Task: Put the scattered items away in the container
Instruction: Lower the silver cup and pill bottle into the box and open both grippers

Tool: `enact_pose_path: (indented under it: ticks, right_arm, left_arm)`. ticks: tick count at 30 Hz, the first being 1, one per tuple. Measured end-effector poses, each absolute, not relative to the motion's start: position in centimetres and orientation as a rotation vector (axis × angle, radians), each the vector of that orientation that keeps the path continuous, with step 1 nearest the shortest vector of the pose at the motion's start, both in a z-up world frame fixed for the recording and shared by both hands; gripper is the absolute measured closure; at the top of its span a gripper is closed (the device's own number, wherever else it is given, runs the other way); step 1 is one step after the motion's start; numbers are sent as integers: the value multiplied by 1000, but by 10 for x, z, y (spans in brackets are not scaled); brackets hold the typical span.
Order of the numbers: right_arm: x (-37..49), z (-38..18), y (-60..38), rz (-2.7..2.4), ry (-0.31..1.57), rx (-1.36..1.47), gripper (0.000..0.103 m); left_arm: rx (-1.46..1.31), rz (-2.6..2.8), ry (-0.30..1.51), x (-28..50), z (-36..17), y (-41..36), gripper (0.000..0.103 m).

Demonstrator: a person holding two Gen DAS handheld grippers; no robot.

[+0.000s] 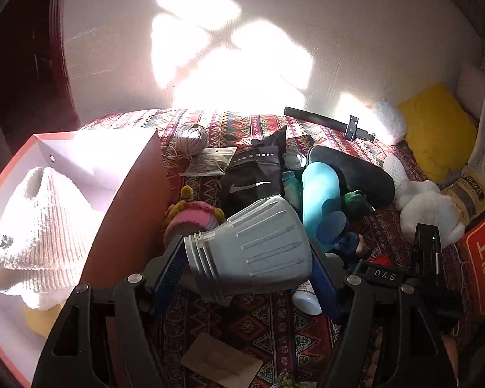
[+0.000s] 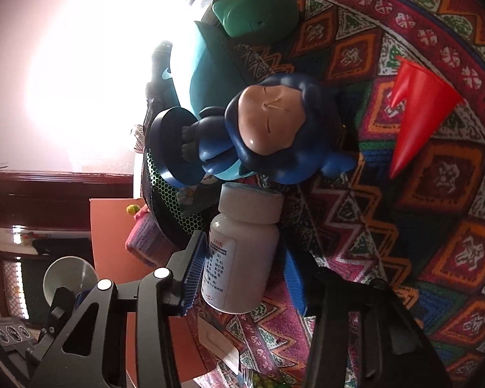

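Observation:
My left gripper [image 1: 249,255] is shut on a grey ribbed funnel-shaped cup [image 1: 252,249], held above the patterned cloth just right of the orange-walled box [image 1: 126,200]. A white knit hat [image 1: 32,236] lies inside the box. My right gripper [image 2: 242,271] has its blue pads on both sides of a white pill bottle [image 2: 242,252] lying on the cloth. The same bottle [image 1: 305,297] shows under the cup in the left wrist view. A blue figurine [image 2: 268,129] lies just beyond the bottle.
A red cone [image 2: 417,106], a green case [image 2: 258,9] and a teal bottle [image 1: 320,190] lie on the cloth. A black Nike pouch [image 1: 252,181], twine ball [image 1: 190,137], pink crochet toy [image 1: 190,220], black slipper [image 1: 355,174], white plush [image 1: 426,207] and yellow pillow [image 1: 436,129] surround them.

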State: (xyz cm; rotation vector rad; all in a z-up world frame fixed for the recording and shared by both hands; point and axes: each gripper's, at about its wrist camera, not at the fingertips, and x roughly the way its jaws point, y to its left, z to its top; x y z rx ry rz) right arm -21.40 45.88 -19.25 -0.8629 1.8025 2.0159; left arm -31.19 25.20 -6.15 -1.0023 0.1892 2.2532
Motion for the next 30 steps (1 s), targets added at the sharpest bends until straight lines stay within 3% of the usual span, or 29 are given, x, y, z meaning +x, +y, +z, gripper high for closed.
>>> enact_pose_path:
  ticks: [6,11,17,21,23,25,26,27,30]
  right_arm:
    - [-222,-163,427,2134,1818,-829,59]
    - [-240,-102,384,2383,1776,-781,59]
    - [-285,-39,295,2732,1521,-765,59]
    - [-300,-20,243,2897,1271,-777,59]
    - [-311,-26,227,2970,1240,-830,58]
    - [-311,-25,219,2987,1191,-829,48]
    - [-308,-23,218,2982,1155,-801,28]
    - [-303,-19,222,2975,1133,-764,15]
    - [-291,-10,235,2987,1167,-696,15]
  left_arm:
    - [-933,2305,85,-314,-27,195,32]
    - [-871,2389,-12,-325,2,129,32]
    - [-857,2527,-72,-350,10,50,32]
    - [-911,2558,-126,-367,-1,17,32]
    - [-944,2577,-102,-373,-8,11,31]
    - [-985,2613,-58,-377,-16,9,29]
    - [-994,2636,-45,-378,-19,8,25]
    - [-995,2661,-35,-378,-20,8,22]
    - [-984,2724,-18,-377,-19,10,13]
